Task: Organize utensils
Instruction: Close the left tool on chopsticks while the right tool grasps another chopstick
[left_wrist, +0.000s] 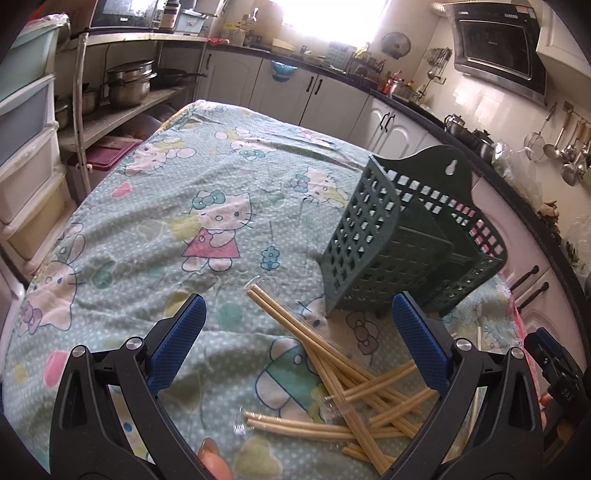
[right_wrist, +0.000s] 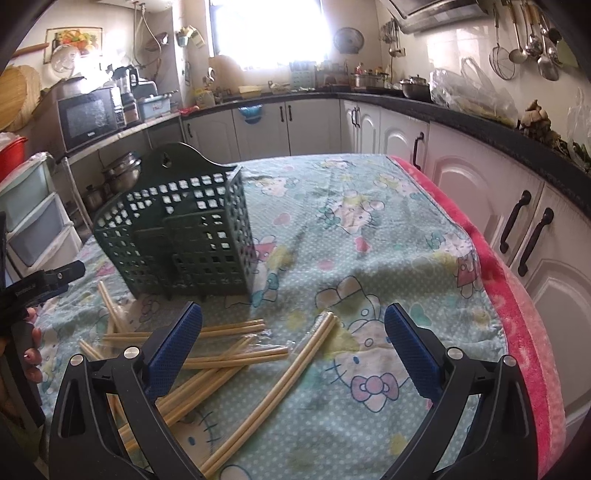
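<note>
Both claws hang released: right gripper (right_wrist: 293, 343) over a wrapped chopstick pair (right_wrist: 273, 397), left gripper (left_wrist: 299, 339) over the scattered chopsticks (left_wrist: 354, 384). Pinch one pair near mid-length, then tip it upright into the green slotted holder (right_wrist: 181, 229) standing just beyond

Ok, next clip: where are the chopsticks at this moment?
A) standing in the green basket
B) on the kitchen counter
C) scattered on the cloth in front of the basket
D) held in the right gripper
C: the chopsticks lie loose on the cloth before the green basket, which holds none, and the right gripper is open and holds nothing.
</note>
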